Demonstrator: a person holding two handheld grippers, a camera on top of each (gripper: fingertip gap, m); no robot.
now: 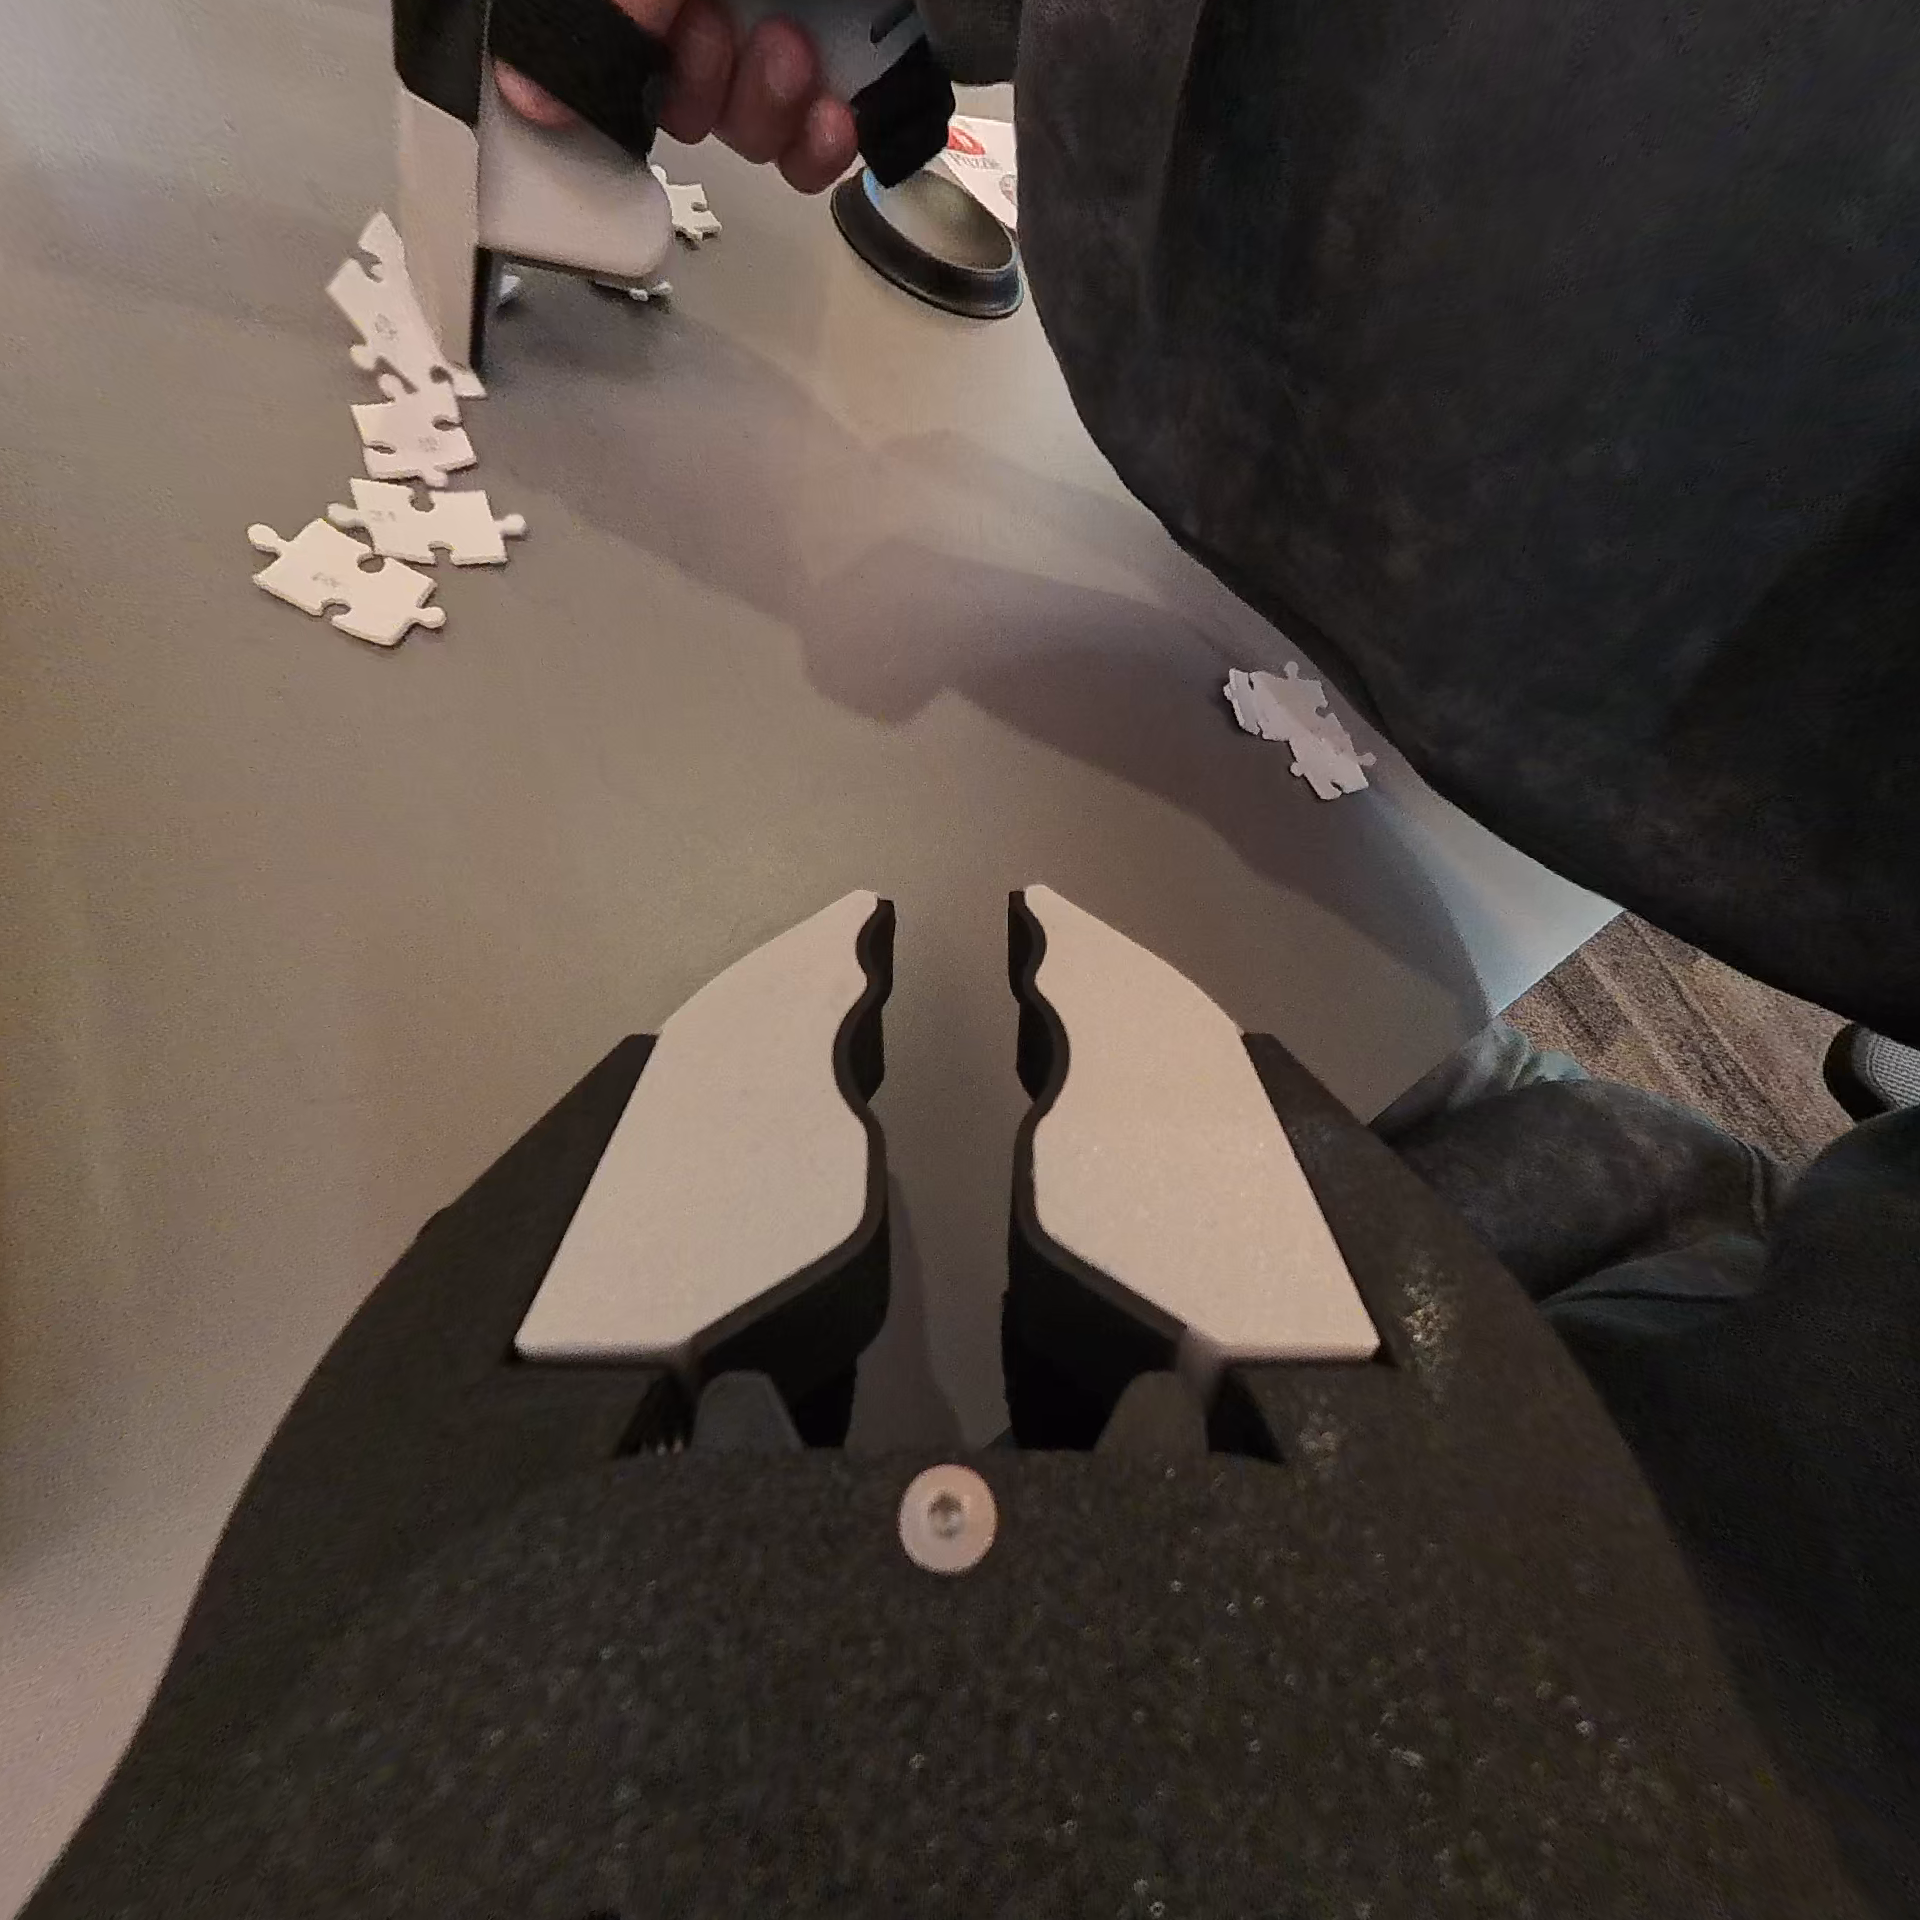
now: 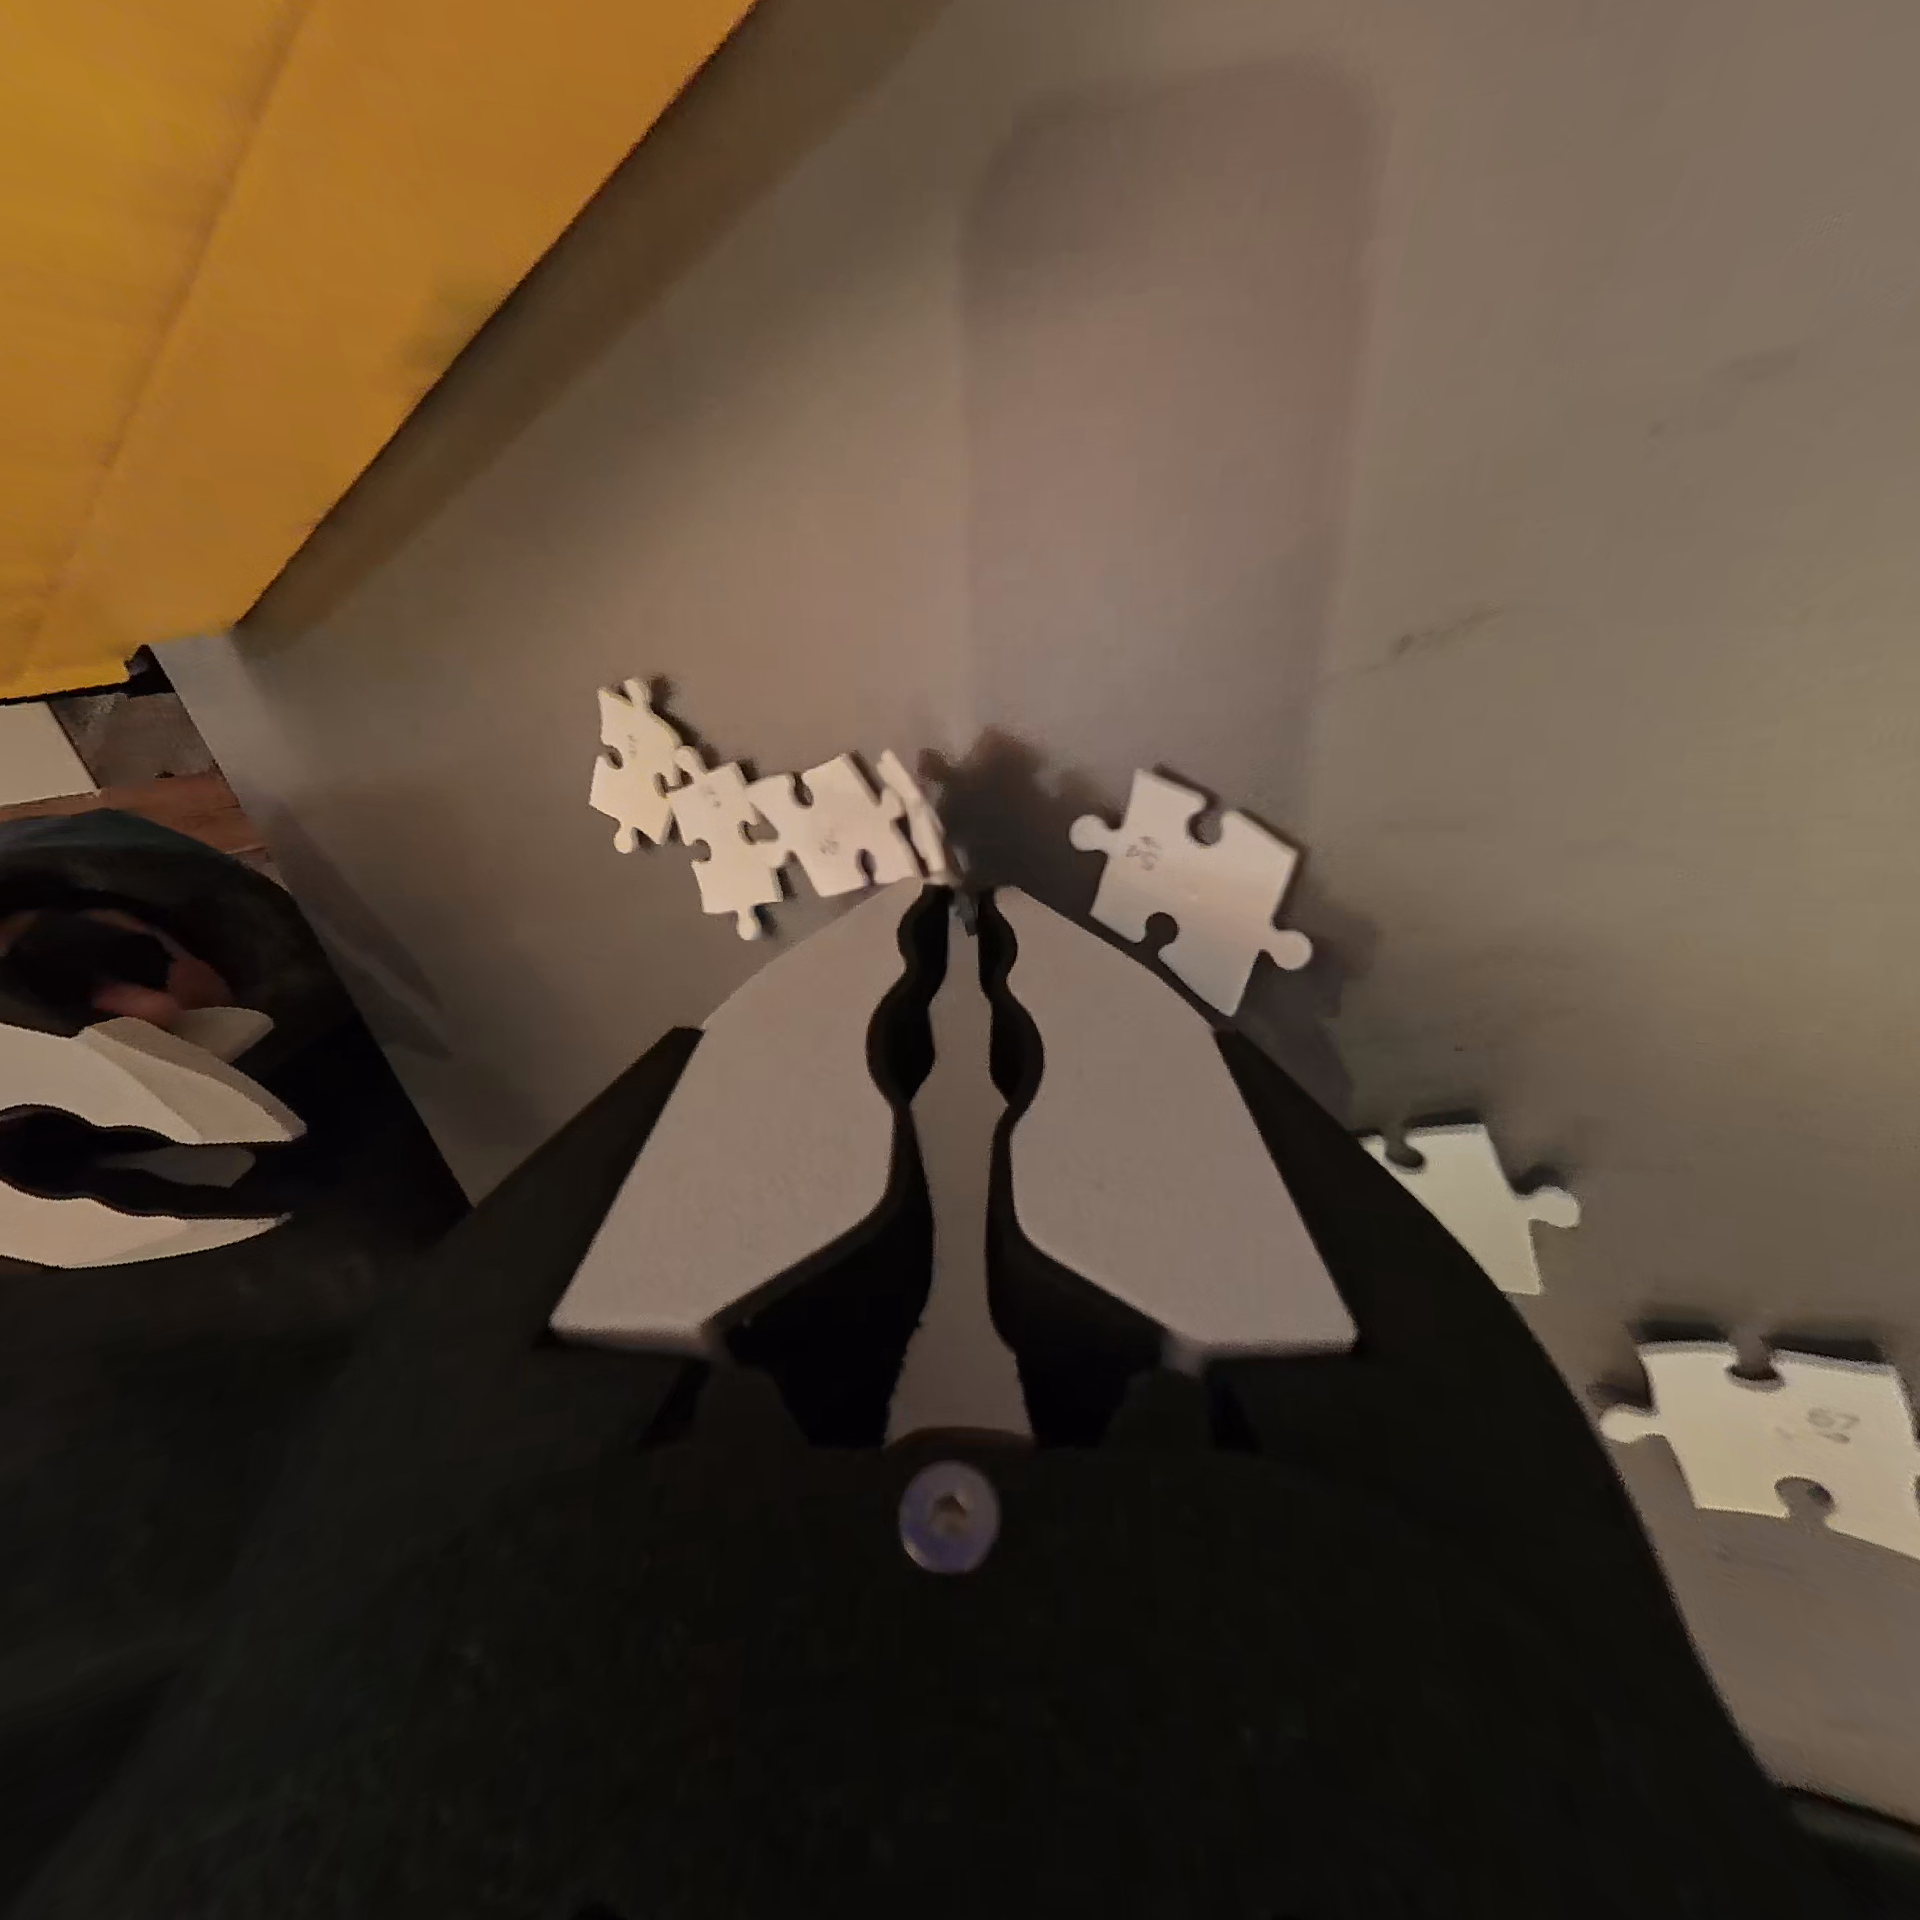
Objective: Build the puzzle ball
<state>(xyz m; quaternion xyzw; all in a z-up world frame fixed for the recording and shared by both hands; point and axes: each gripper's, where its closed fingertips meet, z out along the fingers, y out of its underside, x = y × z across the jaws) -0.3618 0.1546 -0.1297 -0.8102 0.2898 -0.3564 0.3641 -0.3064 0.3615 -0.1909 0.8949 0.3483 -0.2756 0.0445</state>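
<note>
Early stage: right hand-held gripper (image 2: 961,906) pinching short chain of joined white cardboard puzzle pieces (image 2: 769,821); left hand-held gripper (image 1: 951,914) spread, empty; loose white pieces (image 2: 1195,883) scattered on grey bench (image 1: 623,831); no ball formed.

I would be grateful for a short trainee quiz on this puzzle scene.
1. True or false: the left claw holds a puzzle piece.
2. The right claw closes on: A) the end of a chain of joined white puzzle pieces; B) a red ball; C) a spoon.
3. Fill in: the black ring stands on the ____ table.
Key: 1 false, it is open and empty; 2 A; 3 grey.
</note>
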